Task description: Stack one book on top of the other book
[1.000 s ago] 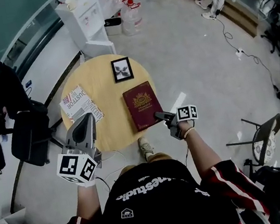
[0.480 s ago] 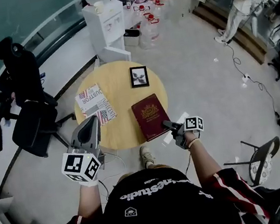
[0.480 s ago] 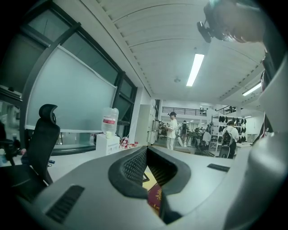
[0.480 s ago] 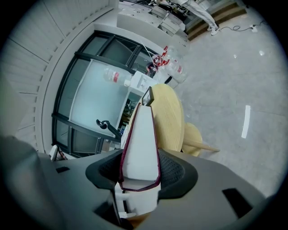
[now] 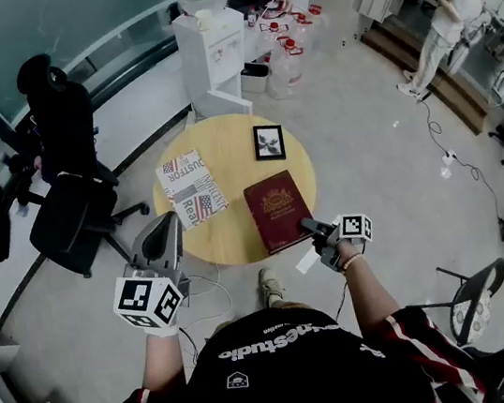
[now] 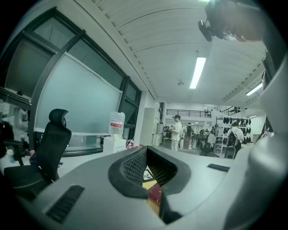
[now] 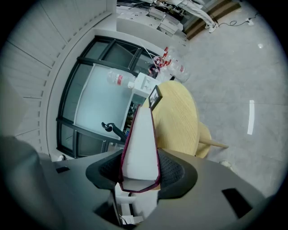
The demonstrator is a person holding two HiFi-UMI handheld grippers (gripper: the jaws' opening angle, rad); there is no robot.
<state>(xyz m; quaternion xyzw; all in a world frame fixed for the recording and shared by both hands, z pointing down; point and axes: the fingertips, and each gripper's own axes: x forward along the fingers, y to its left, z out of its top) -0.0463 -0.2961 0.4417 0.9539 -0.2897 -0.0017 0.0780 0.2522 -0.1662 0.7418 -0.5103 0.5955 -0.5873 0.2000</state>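
Note:
A dark red book (image 5: 277, 209) lies on the round wooden table (image 5: 239, 236), right of the middle. My right gripper (image 5: 318, 231) is shut on its near right corner. In the right gripper view the book's page edge (image 7: 139, 139) stands between the pads of that gripper (image 7: 140, 168). A white book with flag prints (image 5: 191, 188) lies flat on the table's left part. My left gripper (image 5: 164, 233) hovers at the table's near left edge, a little short of the white book. It is shut and holds nothing (image 6: 150, 179).
A small black picture frame (image 5: 268, 142) lies at the table's far side. A black office chair (image 5: 75, 191) stands left of the table. Behind it are a water dispenser (image 5: 212, 50) and water bottles (image 5: 285, 53). A person (image 5: 447, 27) stands far right.
The right gripper has risen slightly with the red book's near corner in it. The left gripper has drifted left, away from the white book. The head camera has pulled back.

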